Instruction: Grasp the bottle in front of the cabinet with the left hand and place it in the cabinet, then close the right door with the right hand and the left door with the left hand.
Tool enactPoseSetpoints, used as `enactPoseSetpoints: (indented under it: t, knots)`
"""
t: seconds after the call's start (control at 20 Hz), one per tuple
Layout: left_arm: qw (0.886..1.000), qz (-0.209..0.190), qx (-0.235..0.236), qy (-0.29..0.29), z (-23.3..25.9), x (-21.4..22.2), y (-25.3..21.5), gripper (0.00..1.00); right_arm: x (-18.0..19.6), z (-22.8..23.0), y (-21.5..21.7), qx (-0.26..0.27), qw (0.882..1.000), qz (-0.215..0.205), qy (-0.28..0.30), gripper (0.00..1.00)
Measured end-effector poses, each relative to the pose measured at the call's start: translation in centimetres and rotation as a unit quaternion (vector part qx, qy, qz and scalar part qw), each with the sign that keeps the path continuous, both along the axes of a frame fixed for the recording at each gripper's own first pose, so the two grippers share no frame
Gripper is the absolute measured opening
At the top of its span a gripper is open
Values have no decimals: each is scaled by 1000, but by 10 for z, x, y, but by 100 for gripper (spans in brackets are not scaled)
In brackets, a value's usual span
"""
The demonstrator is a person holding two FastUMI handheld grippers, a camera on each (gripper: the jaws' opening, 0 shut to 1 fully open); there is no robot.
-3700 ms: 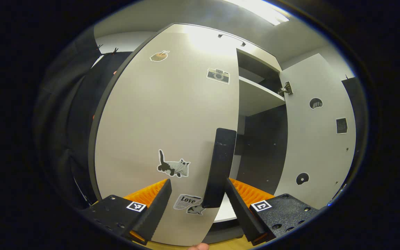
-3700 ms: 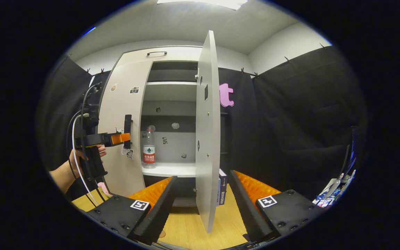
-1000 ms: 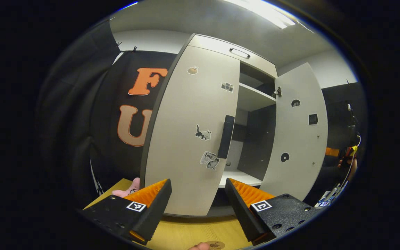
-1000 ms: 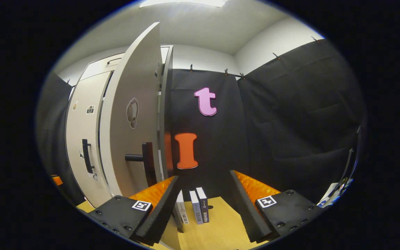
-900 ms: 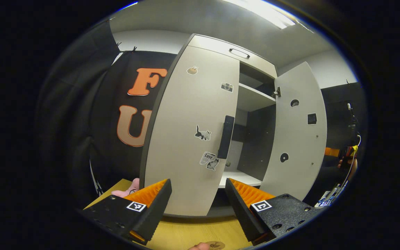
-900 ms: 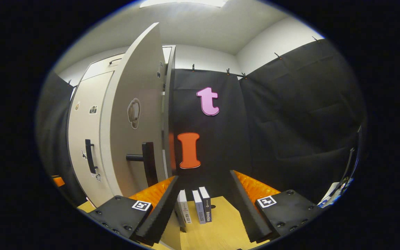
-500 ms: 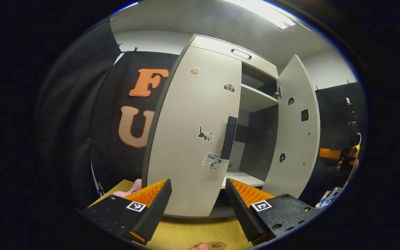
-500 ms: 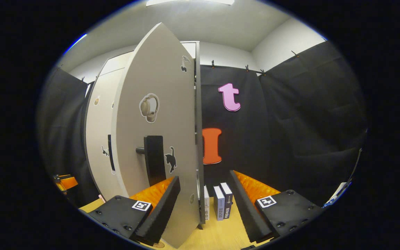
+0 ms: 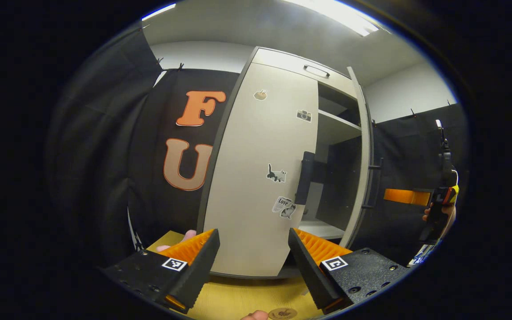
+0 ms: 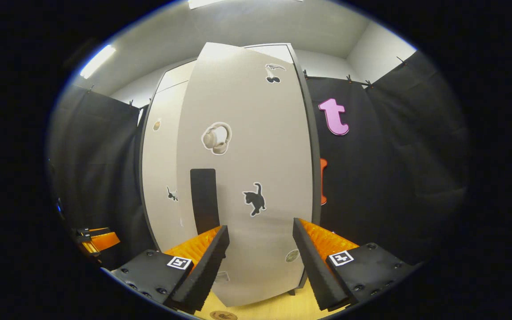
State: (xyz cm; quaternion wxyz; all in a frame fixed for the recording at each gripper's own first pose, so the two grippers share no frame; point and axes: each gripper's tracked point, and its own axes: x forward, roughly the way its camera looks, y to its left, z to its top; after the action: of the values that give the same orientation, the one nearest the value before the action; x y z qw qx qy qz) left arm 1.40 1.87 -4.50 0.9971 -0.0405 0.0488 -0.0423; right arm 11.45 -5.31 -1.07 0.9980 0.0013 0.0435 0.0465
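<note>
The pale cabinet's left door [image 9: 256, 186] stands ajar in the left gripper view, its black handle [image 9: 305, 178] at the free edge. The right door [image 9: 362, 146] is edge-on there, a dark gap and the lower shelf [image 9: 322, 229] showing between the doors. The bottle is hidden. My left gripper [image 9: 254, 249] is open and empty, a short way off the left door. In the right gripper view the right door's outer face [image 10: 256, 146] looms close with its black handle [image 10: 205, 200]. My right gripper [image 10: 259, 249] is open right in front of it. Whether it touches the door I cannot tell.
The cabinet stands on a wooden tabletop [image 9: 242, 302]. A pink soft thing [image 9: 182, 235] lies left of the left door. The right gripper [image 9: 405, 196] and the hand holding it [image 9: 438, 213] show far right. The left gripper [image 10: 98, 240] shows low at the left.
The right door has swung from wide open to nearly shut as my right gripper came round to its outer face. The left gripper has drawn back from the left door's handle.
</note>
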Motion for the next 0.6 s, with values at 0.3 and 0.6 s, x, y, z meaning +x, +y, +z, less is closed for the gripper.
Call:
enactPoseSetpoints:
  t: [0.3, 0.6]
  knots:
    - [1000, 9, 3, -2, 3, -4, 8, 95, 17, -14, 18, 8, 1000, 14, 15, 96]
    - [1000, 27, 2, -3, 4, -8, 20, 95, 41, -20, 35, 8, 1000, 19, 15, 100]
